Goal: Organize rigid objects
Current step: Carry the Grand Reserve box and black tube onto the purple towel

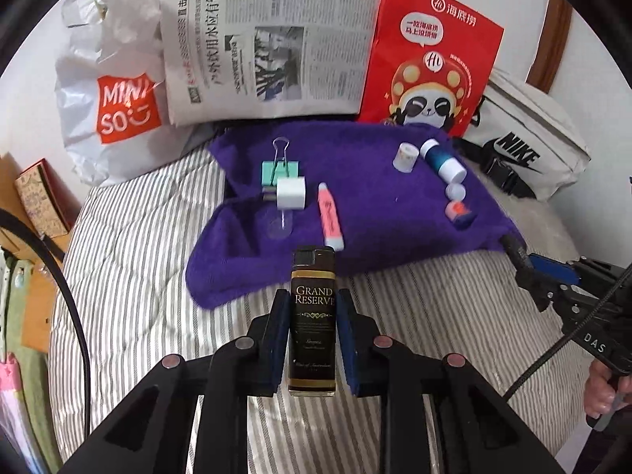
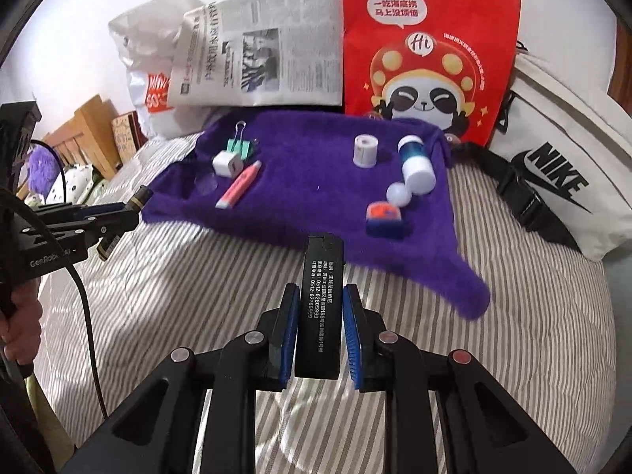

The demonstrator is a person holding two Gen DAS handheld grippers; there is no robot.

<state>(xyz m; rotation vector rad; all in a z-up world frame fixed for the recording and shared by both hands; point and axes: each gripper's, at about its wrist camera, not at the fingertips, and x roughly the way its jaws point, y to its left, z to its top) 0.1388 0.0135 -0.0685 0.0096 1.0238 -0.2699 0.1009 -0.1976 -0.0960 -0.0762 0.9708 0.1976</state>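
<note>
On the purple towel many small things lie. At the 11 o'clock side in the left wrist view there is a mint binder clip, and a white cube charger is touching it in front. Just beside, toward 12 o'clock, lies a pink marker. At 1 o'clock stand a small white roll and a blue bottle with white caps lying on its side; near them are a little white ball and an orange-blue eraser. Nothing stands between the grippers and the towel.

The left gripper pinches a brown lighter with the words "Grand Reserve" — its blue pads press both long sides, and the lighter points forward to the towel's near edge. The right gripper pinches a black lighter with white printed text, in the same way, also just before the towel's edge. Each gripper is visible in the other's view: the right one at 3 o'clock, the left one at 9 o'clock.

The surface is a bed with a grey-striped quilt. Behind the towel, at 12 o'clock, a newspaper leans on the white wall; a white Miniso bag is at 10 o'clock, a red panda bag at 1 o'clock, and a white Nike bag at 2 o'clock.
</note>
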